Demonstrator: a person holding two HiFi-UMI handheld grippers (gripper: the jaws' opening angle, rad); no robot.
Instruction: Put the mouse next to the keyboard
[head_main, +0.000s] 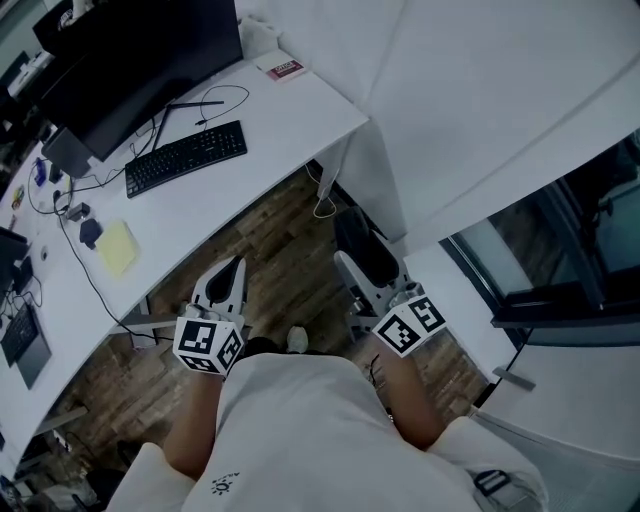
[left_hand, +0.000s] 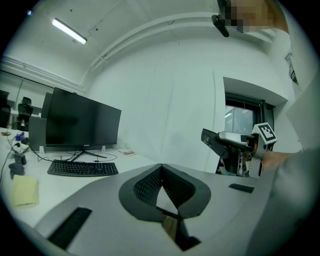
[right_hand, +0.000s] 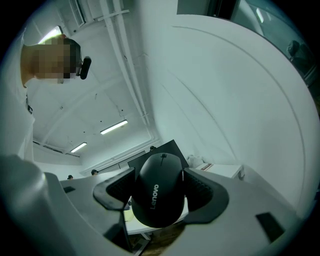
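A black mouse (right_hand: 159, 196) with white lettering sits gripped between the pads of my right gripper (right_hand: 160, 192), which is shut on it. In the head view the mouse (head_main: 370, 250) and right gripper (head_main: 362, 264) are held over the wooden floor, off the desk's right end. The black keyboard (head_main: 185, 157) lies on the white desk (head_main: 290, 115) in front of the monitor (head_main: 140, 60). My left gripper (head_main: 233, 272) hovers by the desk's near edge, jaws closed together and empty (left_hand: 161, 167). From the left gripper view the keyboard (left_hand: 82, 168) is far left.
A yellow notepad (head_main: 117, 247) lies on the desk left of the keyboard, with cables and small devices (head_main: 60, 185) beyond it. A red-and-white card (head_main: 284, 68) sits at the desk's far corner. A white curved wall (head_main: 480, 90) and a window (head_main: 560, 240) stand to the right.
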